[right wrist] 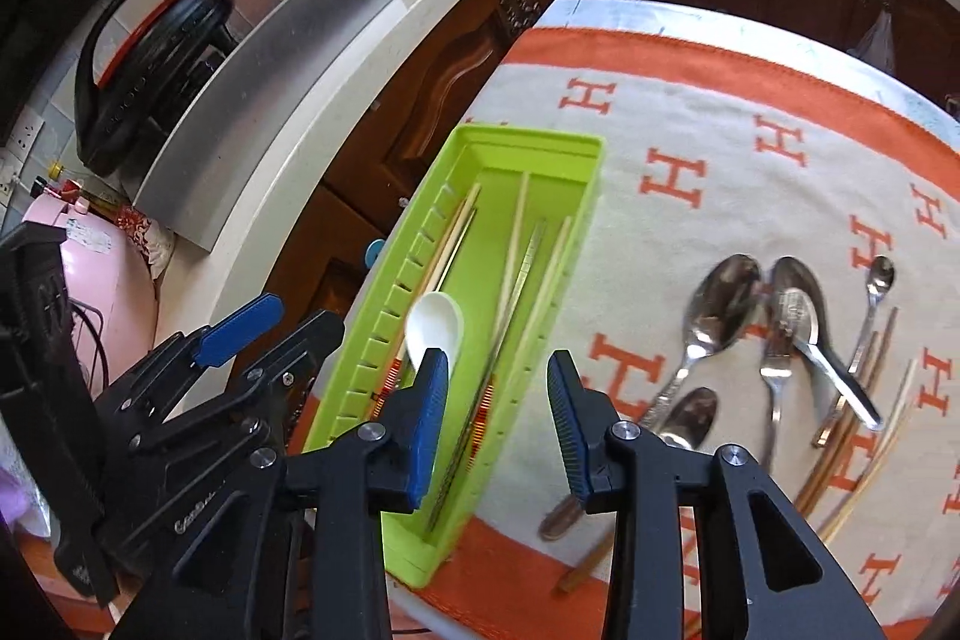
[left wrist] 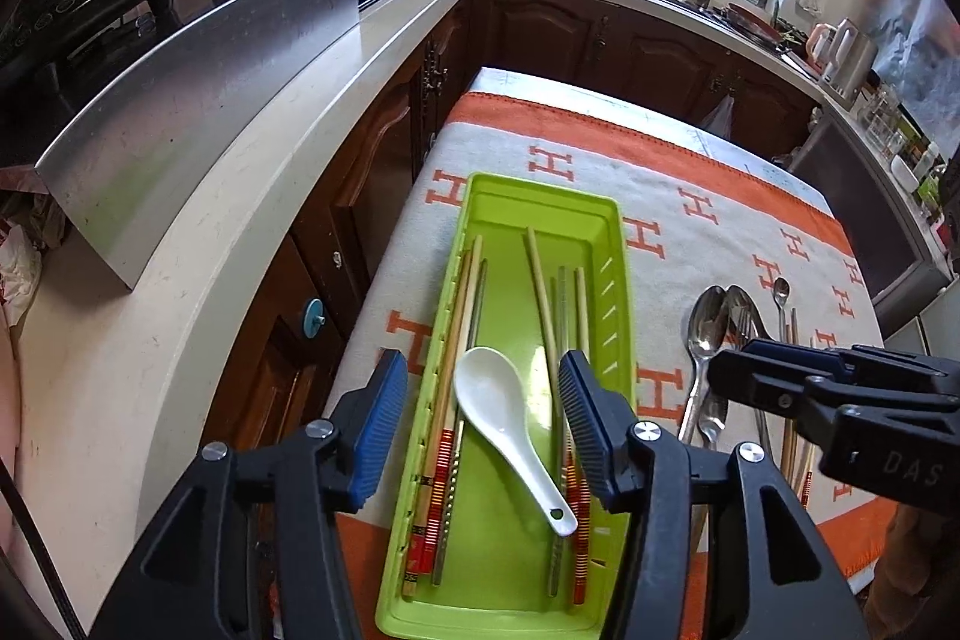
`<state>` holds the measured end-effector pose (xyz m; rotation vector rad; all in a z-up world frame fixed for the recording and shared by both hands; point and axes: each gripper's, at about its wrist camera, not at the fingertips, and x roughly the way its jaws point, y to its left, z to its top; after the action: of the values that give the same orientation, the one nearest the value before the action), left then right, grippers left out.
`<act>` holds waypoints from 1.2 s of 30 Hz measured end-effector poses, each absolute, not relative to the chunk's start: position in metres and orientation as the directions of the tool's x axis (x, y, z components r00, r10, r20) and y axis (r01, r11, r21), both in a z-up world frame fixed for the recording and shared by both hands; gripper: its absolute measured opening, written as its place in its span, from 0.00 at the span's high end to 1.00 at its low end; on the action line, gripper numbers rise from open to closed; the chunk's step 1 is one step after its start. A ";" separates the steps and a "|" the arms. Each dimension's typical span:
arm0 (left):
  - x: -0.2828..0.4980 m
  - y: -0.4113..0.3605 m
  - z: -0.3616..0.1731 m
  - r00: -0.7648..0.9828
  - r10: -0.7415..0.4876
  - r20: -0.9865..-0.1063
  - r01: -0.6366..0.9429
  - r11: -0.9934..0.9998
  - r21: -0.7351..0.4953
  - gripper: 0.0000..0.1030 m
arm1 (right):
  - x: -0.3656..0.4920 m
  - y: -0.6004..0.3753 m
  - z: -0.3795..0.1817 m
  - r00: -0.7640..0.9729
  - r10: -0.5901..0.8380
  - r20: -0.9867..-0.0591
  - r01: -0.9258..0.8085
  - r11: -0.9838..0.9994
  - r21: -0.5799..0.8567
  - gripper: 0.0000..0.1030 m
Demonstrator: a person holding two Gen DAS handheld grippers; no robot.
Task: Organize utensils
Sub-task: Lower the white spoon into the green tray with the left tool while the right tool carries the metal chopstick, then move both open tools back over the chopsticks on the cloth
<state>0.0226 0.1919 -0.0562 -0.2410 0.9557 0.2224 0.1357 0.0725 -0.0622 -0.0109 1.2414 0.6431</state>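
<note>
The white ceramic spoon lies in the green tray among chopsticks, between the wide-open, empty left tool. The right tool, also spread and empty, hangs over the tray's edge.

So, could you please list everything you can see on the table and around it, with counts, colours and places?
Tray: one, lime green, on the left part of the cloth.
Ceramic spoon: one, white, lying in the tray.
Chopsticks in tray: several, wood and metal, some with red bands; exact count unclear.
Metal spoons: at least four, silver, on the cloth right of the tray.
Fork: one, silver, among the spoons.
Loose chopsticks: a few, wooden, far right on the cloth.
Cloth: one, cream and orange with H pattern, covering the table.
Left tongs: open, above the tray.
Right tongs: open, above the tray's right edge.
</note>
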 end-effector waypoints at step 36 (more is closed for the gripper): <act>0.053 0.002 -0.071 0.465 -0.246 -0.850 0.125 0.969 -0.212 0.45 | 0.075 -0.195 -0.058 0.360 0.344 -0.867 -0.182 0.937 0.297 0.66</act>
<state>0.0531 0.0022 -0.0705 -0.1255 1.0634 -0.2285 0.0751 -0.1954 -0.0585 0.1590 1.1548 0.3412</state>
